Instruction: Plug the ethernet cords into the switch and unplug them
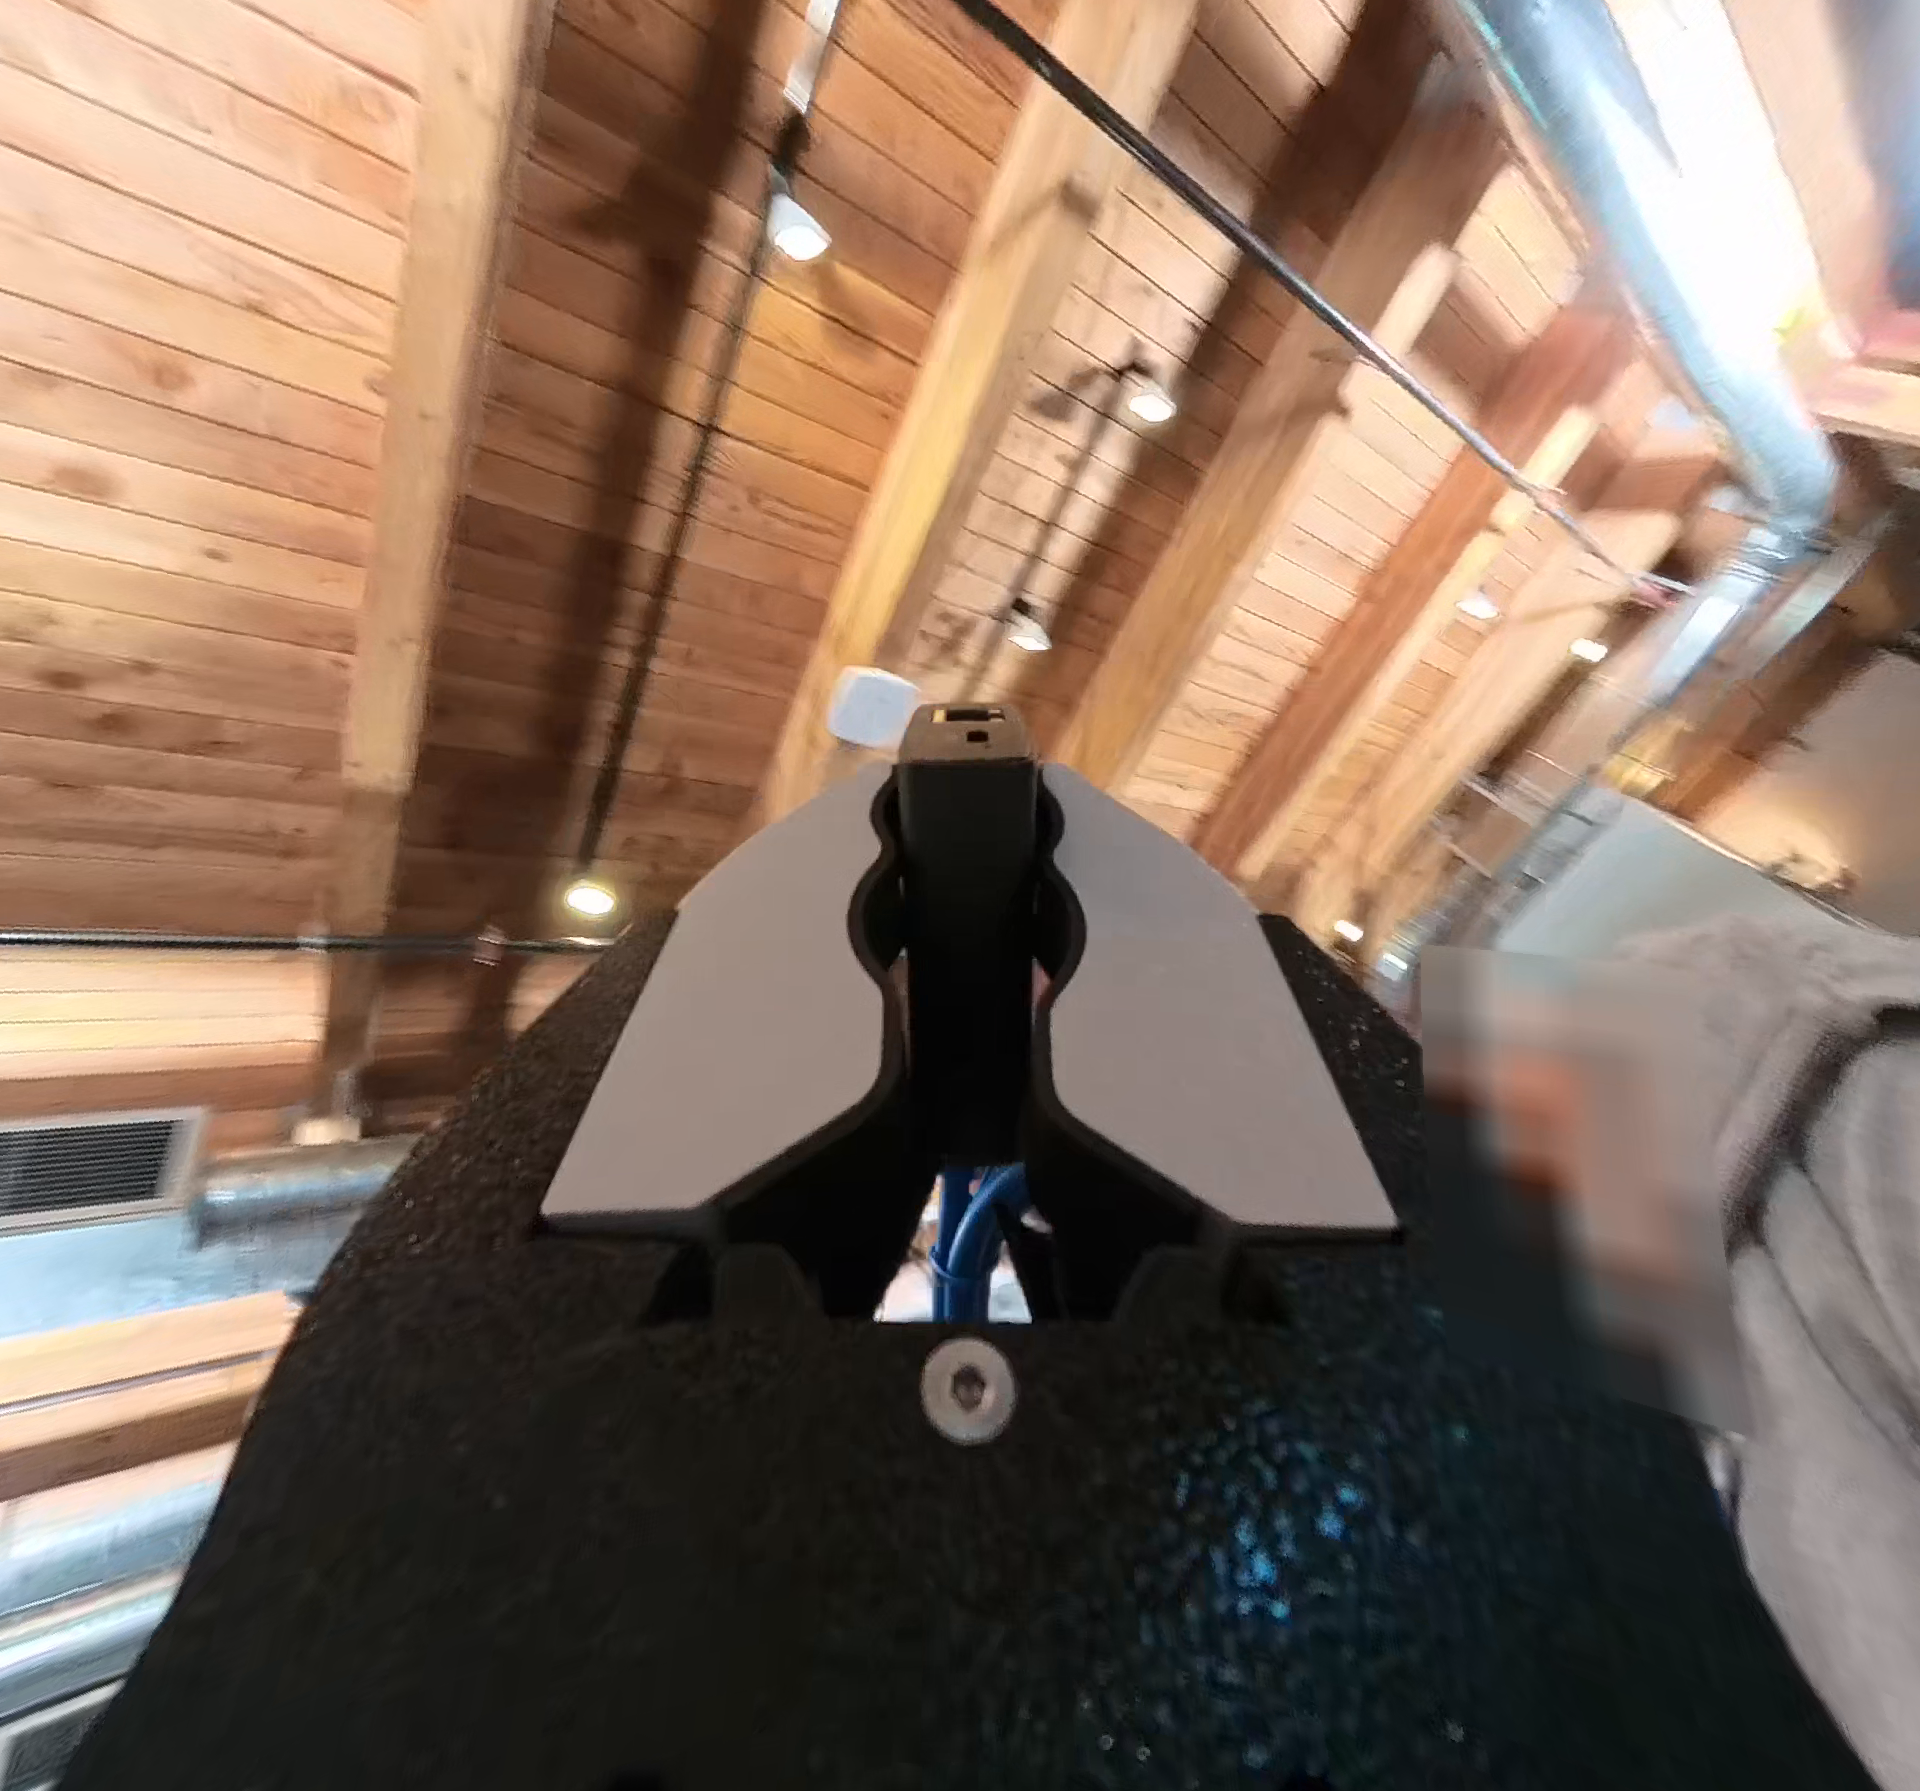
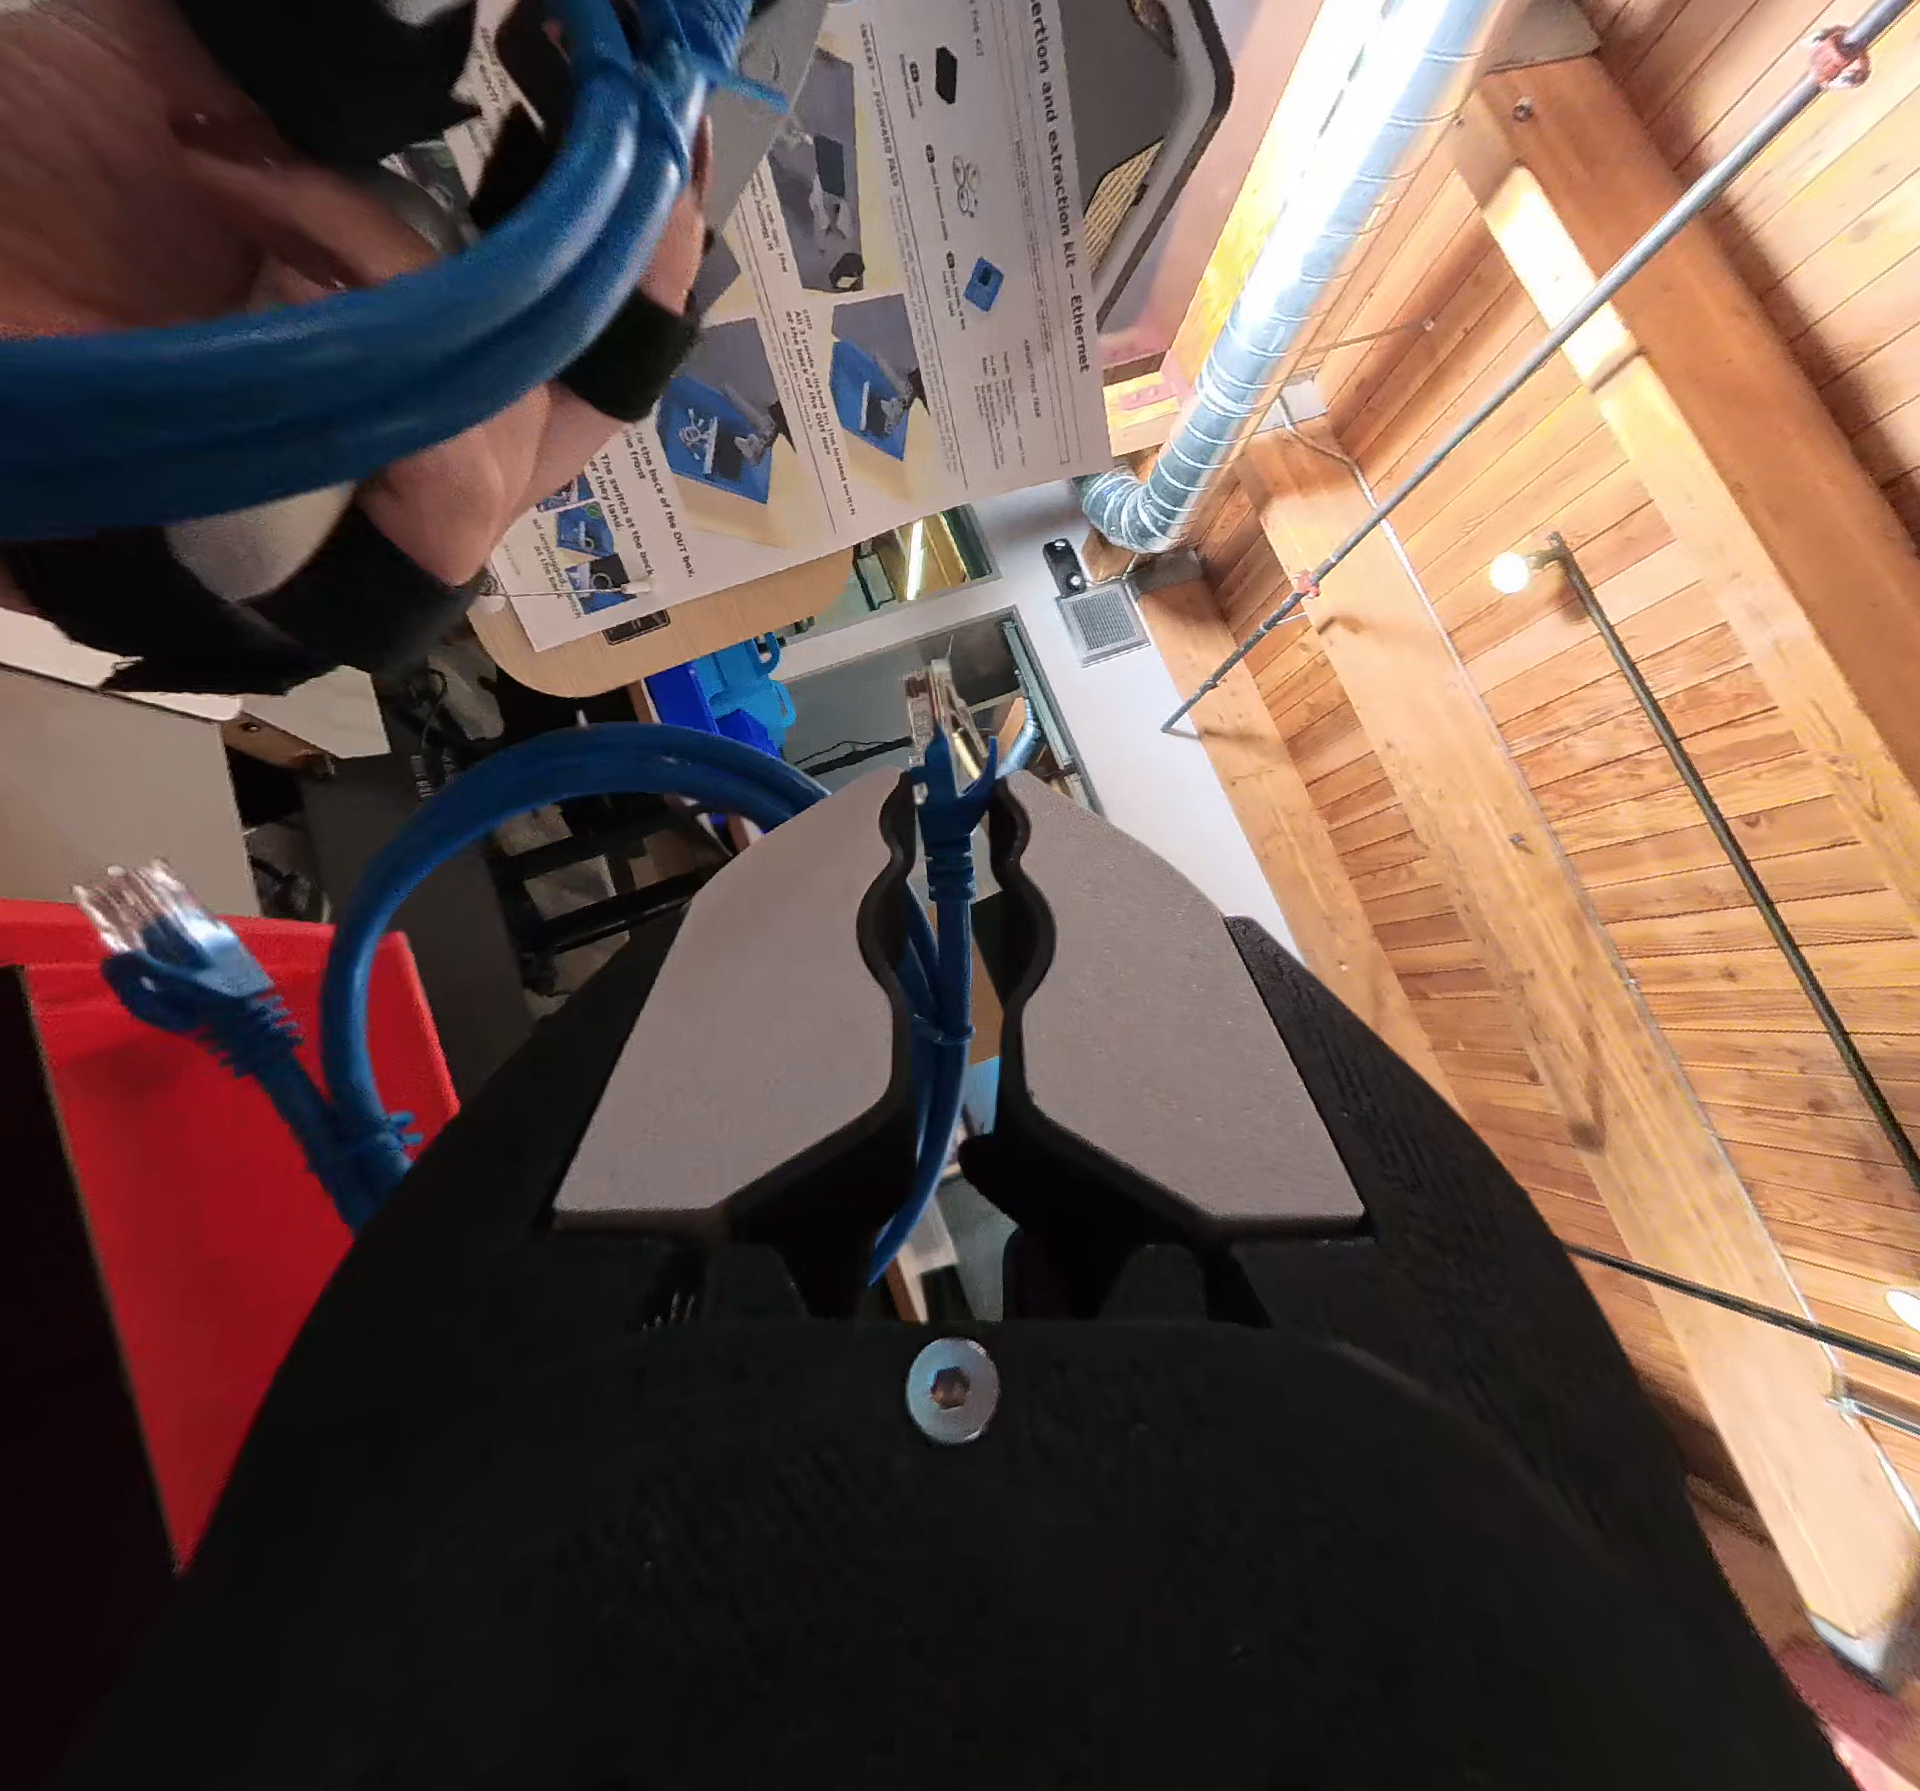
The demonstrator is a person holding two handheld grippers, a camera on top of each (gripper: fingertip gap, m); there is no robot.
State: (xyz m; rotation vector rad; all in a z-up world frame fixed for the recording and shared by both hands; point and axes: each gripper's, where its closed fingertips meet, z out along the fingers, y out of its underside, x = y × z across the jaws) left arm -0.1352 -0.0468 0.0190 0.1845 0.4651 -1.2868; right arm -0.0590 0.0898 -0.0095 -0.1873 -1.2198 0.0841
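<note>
In the left wrist view my left gripper (image 1: 968, 777) points up at a wooden ceiling and is shut on a small black block (image 1: 966, 868). The block has a port in its top end, which sticks out past the fingertips. A bit of blue cable (image 1: 971, 1232) shows below the block. In the right wrist view my right gripper (image 2: 948, 791) is shut on a blue network cable (image 2: 951, 910) just behind its clear plug (image 2: 932, 707), which points forward. The cable loops left to a second clear plug (image 2: 140, 905). A hand (image 2: 156, 214) at top left holds more blue cable loops (image 2: 312, 380).
A red box (image 2: 208, 1201) sits at lower left of the right wrist view. A printed sheet with pictures (image 2: 883, 266) lies on a wooden board. A silver duct (image 2: 1299, 266) and wooden beams run overhead. A person in grey (image 1: 1787, 1222) is to the right of the left gripper. My right fingertips sit around 15 centimetres from my left ones.
</note>
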